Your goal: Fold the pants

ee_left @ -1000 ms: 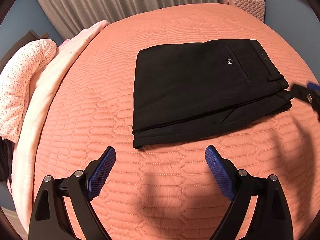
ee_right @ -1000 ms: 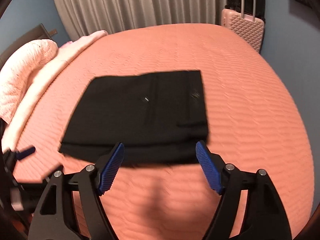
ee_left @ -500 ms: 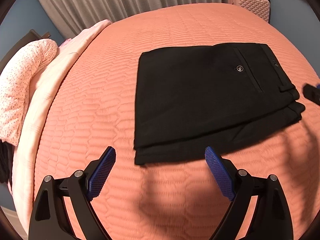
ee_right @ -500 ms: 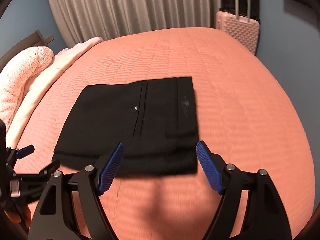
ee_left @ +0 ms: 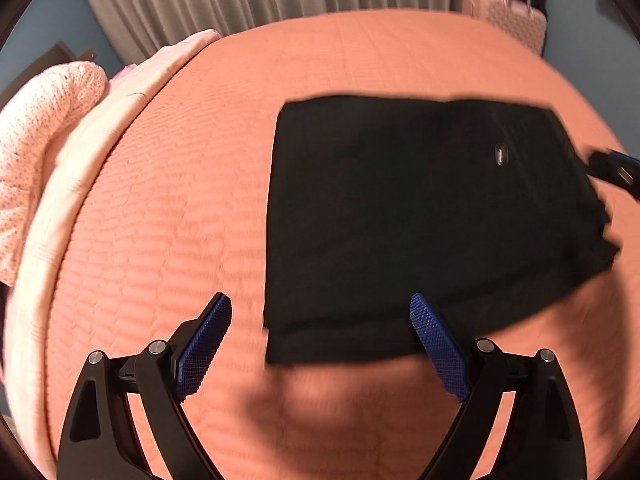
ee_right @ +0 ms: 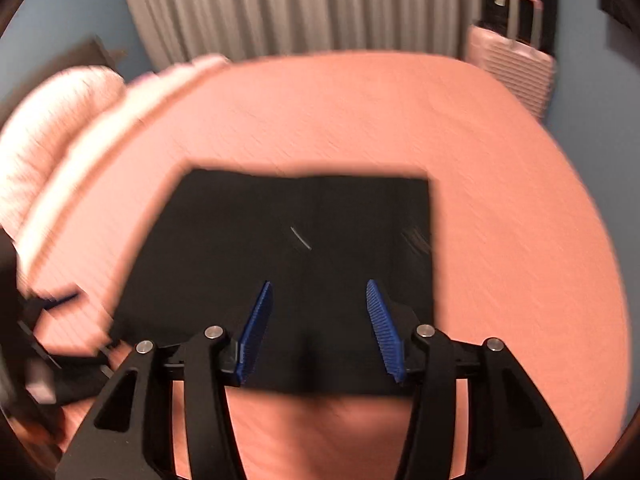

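Note:
Black pants (ee_left: 420, 216) lie folded into a flat rectangle on the orange quilted bed (ee_left: 180, 200), back pocket button up. My left gripper (ee_left: 320, 312) is open and empty above the pants' near left corner. My right gripper (ee_right: 318, 292) is open and empty, narrower than before, over the pants' (ee_right: 288, 248) near edge. The right gripper's tip shows at the right edge of the left wrist view (ee_left: 612, 168). The left gripper shows blurred at the left of the right wrist view (ee_right: 48, 320).
Pink pillows and a folded pink blanket (ee_left: 48, 148) lie along the bed's left side. A pink suitcase (ee_right: 516, 64) stands at the far right corner by grey curtains (ee_right: 300, 4). The bed's orange cover (ee_right: 520, 240) spreads around the pants.
Both grippers have moved closer to the pants, which now sit larger and lower in view. The right gripper's fingers have narrowed. Both views are motion-blurred.

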Demonstrator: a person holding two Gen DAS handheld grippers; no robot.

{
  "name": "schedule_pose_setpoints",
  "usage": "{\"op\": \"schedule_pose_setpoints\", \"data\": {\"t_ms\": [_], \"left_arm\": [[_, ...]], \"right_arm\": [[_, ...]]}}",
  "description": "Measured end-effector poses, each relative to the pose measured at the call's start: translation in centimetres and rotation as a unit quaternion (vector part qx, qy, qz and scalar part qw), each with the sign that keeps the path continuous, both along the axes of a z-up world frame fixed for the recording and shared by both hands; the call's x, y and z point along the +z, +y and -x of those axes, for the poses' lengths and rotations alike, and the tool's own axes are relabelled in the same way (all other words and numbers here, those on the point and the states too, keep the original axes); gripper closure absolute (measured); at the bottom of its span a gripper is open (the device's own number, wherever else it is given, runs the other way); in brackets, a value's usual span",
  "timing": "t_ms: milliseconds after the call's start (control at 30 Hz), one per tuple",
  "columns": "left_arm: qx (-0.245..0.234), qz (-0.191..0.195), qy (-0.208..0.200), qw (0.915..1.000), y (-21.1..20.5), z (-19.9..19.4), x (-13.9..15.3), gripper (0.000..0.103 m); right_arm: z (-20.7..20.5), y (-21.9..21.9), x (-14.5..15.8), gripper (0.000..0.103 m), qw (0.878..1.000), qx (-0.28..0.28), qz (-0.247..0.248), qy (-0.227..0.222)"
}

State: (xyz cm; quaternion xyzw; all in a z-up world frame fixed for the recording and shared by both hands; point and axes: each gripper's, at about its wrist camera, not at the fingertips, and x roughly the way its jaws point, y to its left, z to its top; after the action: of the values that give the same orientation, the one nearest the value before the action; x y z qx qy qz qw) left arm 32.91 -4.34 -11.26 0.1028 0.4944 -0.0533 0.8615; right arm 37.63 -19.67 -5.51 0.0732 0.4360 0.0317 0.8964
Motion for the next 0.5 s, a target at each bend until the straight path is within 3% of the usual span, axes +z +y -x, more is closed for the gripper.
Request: {"op": "schedule_pose_setpoints", "data": {"t_ms": [67,133,200,267,333,367,433,500], "left_arm": [[0.009,0.002,0.020,0.9997,-0.1,-1.7,-0.9,0.014],[0.015,0.006,0.054,0.9984,-0.2,-3.0,-2.8,0.013],[0.024,0.017,0.054,0.9981,0.2,-3.1,-3.5,0.005],[0.019,0.030,0.052,0.9980,0.7,-3.0,-3.8,0.005],[0.017,0.047,0.055,0.9972,1.2,-2.9,-4.0,0.005],[0.016,0.055,0.057,0.9967,1.4,-3.0,-4.2,0.005],[0.016,0.059,0.056,0.9966,1.4,-3.1,-4.4,0.005],[0.020,0.055,0.048,0.9971,1.1,-2.9,-4.4,0.005]], "right_arm": [[-4.5,1.9,0.0,0.056,0.999,0.020,-0.035,0.006],[-8.9,4.6,-1.3,0.055,0.999,0.034,-0.025,0.019],[-11.4,6.6,-3.1,0.056,0.997,0.061,-0.027,0.041],[-13.4,7.1,-5.6,0.056,0.995,0.070,0.002,0.064],[-13.9,4.4,-6.9,0.058,0.996,0.019,0.053,0.064],[-13.5,2.2,-6.7,0.078,0.997,-0.018,0.038,0.058],[-12.3,-0.9,-5.5,0.074,0.996,-0.079,-0.025,0.043],[-11.7,0.2,-4.6,0.074,0.998,-0.029,-0.058,0.027]]}}
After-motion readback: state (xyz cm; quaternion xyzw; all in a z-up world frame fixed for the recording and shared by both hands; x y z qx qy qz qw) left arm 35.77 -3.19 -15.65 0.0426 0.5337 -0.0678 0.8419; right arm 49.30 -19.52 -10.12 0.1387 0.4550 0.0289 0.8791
